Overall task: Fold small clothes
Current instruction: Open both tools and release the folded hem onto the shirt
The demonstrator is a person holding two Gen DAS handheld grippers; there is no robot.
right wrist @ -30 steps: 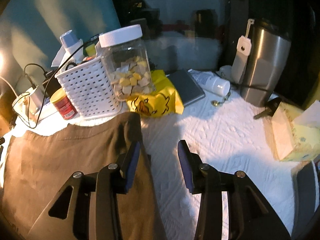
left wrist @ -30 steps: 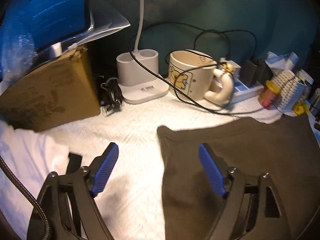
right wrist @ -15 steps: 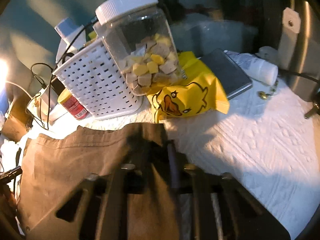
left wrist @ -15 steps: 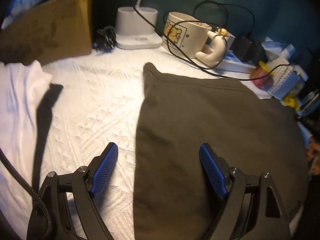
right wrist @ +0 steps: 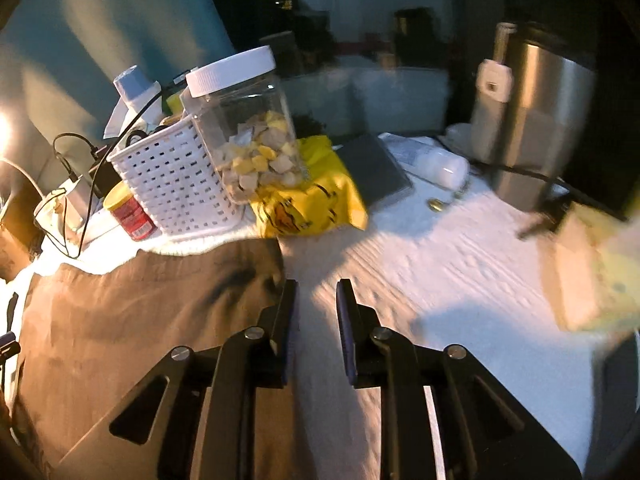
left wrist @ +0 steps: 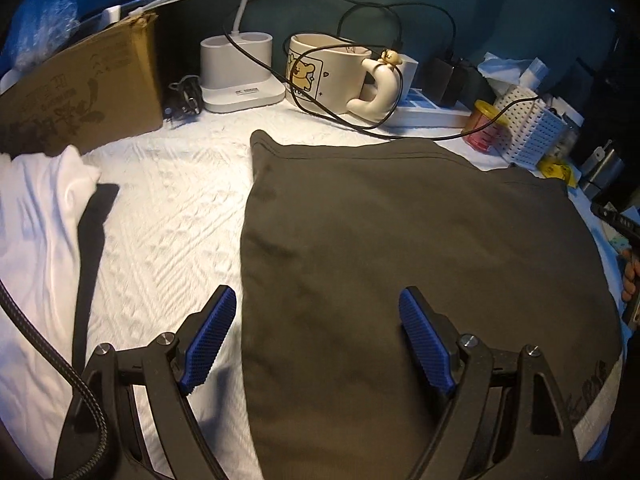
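A dark brown garment (left wrist: 400, 220) lies flat on the white textured cover (left wrist: 168, 200). My left gripper (left wrist: 317, 294) hangs open just above it. The garment's left edge runs between the blue pads, which do not touch it. In the right wrist view the garment (right wrist: 120, 312) lies to the left, its far right corner just beyond the left finger. My right gripper (right wrist: 317, 285) has a narrow gap and its jaws are opening. Only white cover shows between them. A white garment (left wrist: 36, 220) lies at the far left.
Along the back stand a cardboard box (left wrist: 80, 92), a white lamp base (left wrist: 240, 80), a mug (left wrist: 328, 76) and loose cables. A white basket (right wrist: 176, 184), a jar (right wrist: 244, 120), a yellow packet (right wrist: 312, 200) and a steel tumbler (right wrist: 536, 120) crowd the right.
My left gripper has drawn back along the garment's left edge, still wide. My right gripper shut at the garment's far corner, then pulled back with its jaws slightly parted.
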